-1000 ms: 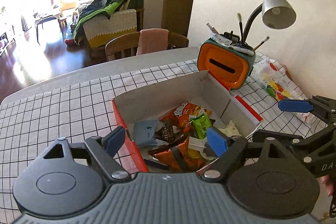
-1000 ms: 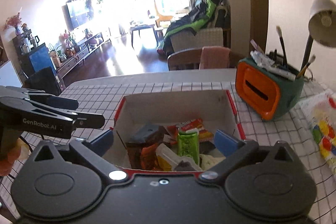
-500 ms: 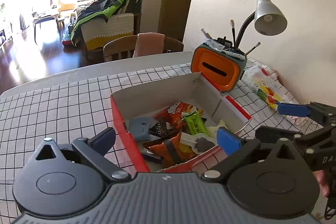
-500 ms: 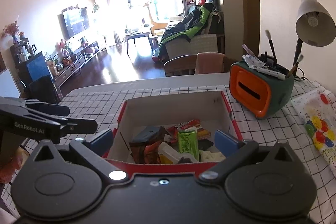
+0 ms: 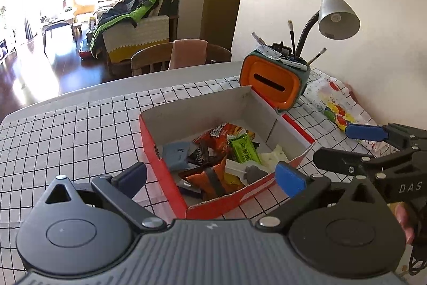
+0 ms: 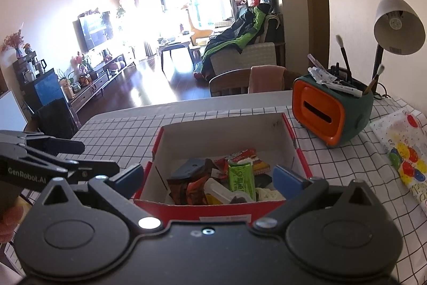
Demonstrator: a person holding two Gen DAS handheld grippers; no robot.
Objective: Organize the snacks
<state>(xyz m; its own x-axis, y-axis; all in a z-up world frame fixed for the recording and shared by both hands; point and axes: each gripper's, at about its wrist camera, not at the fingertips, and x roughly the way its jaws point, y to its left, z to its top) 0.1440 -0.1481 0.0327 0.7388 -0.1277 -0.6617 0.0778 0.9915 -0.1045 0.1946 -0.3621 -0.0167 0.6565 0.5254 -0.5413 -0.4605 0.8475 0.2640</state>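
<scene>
Snacks (image 5: 213, 159) in red box (image 5: 149, 143)

Desk clutter on a checked cloth, living room behind.

An orange-fronted pen holder (image 6: 329, 112) stands on the checked tablecloth (image 5: 66, 130), with brushes (image 6: 344, 55) upright in it. A grey desk lamp (image 5: 337, 15) bends over it by the wall. A colourful dotted bag (image 6: 405, 148) lies to its right. Past the table, a pink cloth (image 5: 188, 52) hangs over a wooden chair (image 5: 149, 59).
</scene>
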